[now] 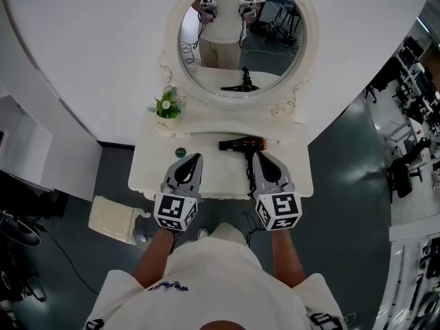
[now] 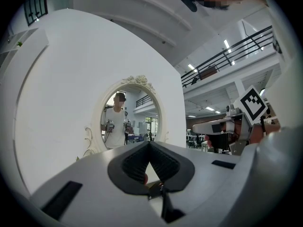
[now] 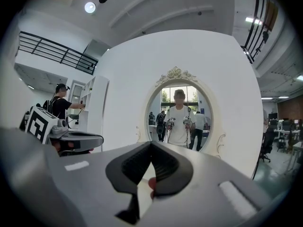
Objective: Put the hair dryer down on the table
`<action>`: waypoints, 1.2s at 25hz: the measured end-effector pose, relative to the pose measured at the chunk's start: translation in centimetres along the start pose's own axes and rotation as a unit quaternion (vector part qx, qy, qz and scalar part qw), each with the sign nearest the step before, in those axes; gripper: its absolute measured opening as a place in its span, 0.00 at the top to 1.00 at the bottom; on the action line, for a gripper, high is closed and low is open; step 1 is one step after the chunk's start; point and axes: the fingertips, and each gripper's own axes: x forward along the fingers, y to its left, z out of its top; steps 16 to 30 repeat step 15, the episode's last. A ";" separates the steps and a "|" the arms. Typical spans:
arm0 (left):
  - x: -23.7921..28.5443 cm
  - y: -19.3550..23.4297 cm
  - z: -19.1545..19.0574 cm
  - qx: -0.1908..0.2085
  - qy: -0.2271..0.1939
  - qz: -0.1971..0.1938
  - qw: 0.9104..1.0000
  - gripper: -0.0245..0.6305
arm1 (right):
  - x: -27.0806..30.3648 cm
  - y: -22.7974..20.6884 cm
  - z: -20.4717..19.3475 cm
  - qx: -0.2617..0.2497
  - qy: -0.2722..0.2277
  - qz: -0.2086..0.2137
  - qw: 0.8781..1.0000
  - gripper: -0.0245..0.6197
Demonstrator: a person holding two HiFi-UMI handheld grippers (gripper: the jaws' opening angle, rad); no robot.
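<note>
White table (image 1: 148, 163) under oval mirror (image 1: 237, 33). Hair dryer (image 1: 242, 144) lies flat mid-tabletop, just ahead of right gripper (image 1: 256, 155), so the task is probably done. Left gripper (image 1: 197, 157) is alongside. Both have jaws closed on nothing, held level and clear of it.

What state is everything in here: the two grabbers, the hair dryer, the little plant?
left gripper: shut, empty.
right gripper: shut, empty.
hair dryer: lying on the table, not held.
potted plant: upright on the table.
</note>
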 end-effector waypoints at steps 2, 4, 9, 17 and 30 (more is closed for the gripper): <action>-0.1 0.0 0.0 0.003 0.001 0.000 1.000 0.95 | 0.0 0.2 0.0 -0.002 0.003 0.002 1.000 0.95; -0.2 0.0 0.0 0.004 0.001 0.001 1.000 0.95 | 0.0 0.3 -0.1 -0.005 0.005 0.003 1.000 0.94; -0.3 0.0 0.0 0.003 0.001 0.003 1.000 0.95 | 0.1 0.4 -0.1 -0.008 0.005 0.005 1.000 0.94; -0.4 0.1 -0.3 0.002 0.001 0.005 1.000 0.95 | 0.1 0.5 -0.4 -0.008 0.007 0.006 1.000 0.94; -0.4 0.1 -0.3 0.002 0.001 0.005 1.000 0.95 | 0.1 0.5 -0.4 -0.008 0.007 0.006 1.000 0.94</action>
